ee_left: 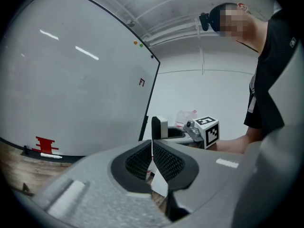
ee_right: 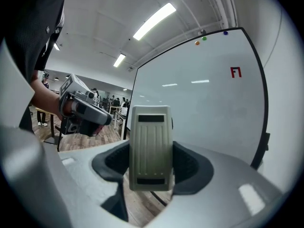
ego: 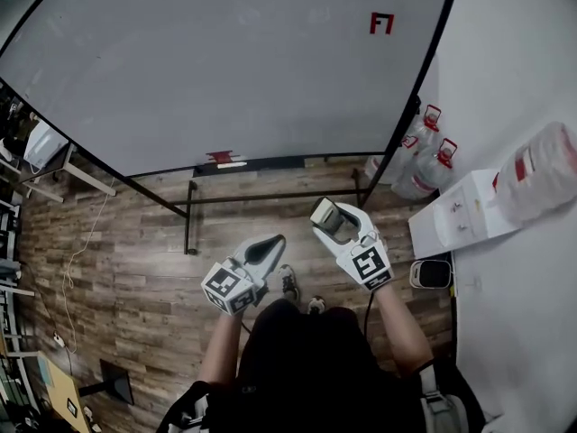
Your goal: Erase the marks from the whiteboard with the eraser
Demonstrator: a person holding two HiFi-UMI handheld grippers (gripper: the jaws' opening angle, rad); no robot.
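A large whiteboard (ego: pixel 225 70) on a black frame stands ahead; a small red mark (ego: pixel 381 23) shows near its upper right, and it appears again as the red mark (ee_right: pixel 235 72) in the right gripper view. My right gripper (ego: pixel 332 221) is shut on a beige ribbed eraser (ee_right: pixel 150 146), held upright between the pads, away from the board. The eraser (ego: pixel 326 215) faces the board. My left gripper (ego: pixel 263 250) is shut with nothing between its jaws, low and left of the right one. A red mark (ee_left: pixel 47 144) sits low on the board in the left gripper view.
A red item (ego: pixel 220 158) and a white marker lie on the board's tray. Water jugs (ego: pixel 424 156) stand at the right by a white wall, with a white cabinet (ego: pixel 460 213) nearer. Wood floor (ego: pixel 126 260) spreads below; desks stand at the left.
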